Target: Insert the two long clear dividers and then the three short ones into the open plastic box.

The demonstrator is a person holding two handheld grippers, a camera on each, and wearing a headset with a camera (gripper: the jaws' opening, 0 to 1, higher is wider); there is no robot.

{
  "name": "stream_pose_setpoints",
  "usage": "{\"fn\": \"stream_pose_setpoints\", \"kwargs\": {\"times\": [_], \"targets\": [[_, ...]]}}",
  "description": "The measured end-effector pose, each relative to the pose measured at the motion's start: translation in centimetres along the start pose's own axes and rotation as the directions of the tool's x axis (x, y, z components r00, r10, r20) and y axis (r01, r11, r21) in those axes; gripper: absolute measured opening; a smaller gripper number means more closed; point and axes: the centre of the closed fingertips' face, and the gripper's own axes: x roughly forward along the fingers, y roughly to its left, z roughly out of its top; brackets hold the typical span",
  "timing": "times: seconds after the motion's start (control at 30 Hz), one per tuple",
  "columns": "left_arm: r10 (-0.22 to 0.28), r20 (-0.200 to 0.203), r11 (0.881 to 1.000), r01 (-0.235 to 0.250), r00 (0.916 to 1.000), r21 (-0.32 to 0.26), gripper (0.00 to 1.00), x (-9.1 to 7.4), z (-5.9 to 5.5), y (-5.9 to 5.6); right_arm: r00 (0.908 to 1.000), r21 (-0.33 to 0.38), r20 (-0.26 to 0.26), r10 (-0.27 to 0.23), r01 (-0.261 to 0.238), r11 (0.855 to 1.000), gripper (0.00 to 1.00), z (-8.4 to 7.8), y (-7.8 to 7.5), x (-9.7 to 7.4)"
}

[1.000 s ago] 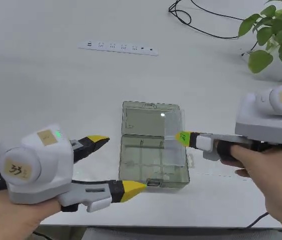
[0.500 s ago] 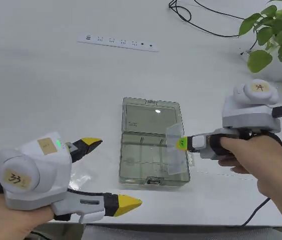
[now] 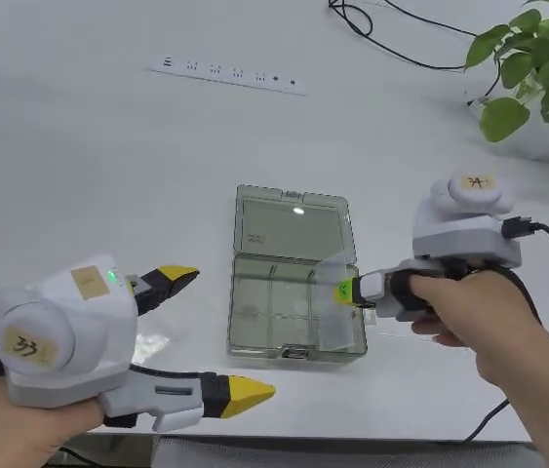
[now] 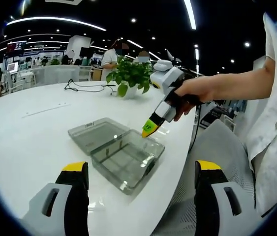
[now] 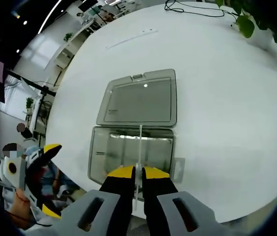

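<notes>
**A:** where's the divider at right now?

**B:** right hand-held gripper (image 3: pixel 344 291) is pinching the clear divider (image 3: pixel 337 273) just above the open box (image 3: pixel 254 351), long edge running hinge-to-front. Should go straight down, I reckon. Left hand-held gripper (image 3: pixel 223 331) gapes wide, off to the box's left.

Glossy transp. plastic box (image 3: pixel 289 234)

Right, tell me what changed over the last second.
The right gripper, shut on a clear divider, turned and brought it lower over the right part of the box. The left gripper stayed open near the box's front left, and the box lay open where it was.
</notes>
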Motion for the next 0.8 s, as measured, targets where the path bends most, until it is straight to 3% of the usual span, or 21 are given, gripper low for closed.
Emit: {"fn": "stream_pose_setpoints", "kwargs": {"times": [0.43, 0.8], "targets": [[-0.010, 0.000, 1.000, 0.010, 1.0000, -0.007, 0.91, 0.26, -0.18, -0.36, 0.9998, 0.037, 0.018, 0.002, -0.002, 0.999, 0.06, -0.46, -0.07, 0.40], [-0.013, 0.002, 1.000, 0.013, 0.9999, -0.011, 0.90, 0.48, -0.18, -0.49, 0.9997, -0.028, 0.014, -0.020, 0.021, 0.999, 0.06, -0.20, -0.18, 0.56]]}}
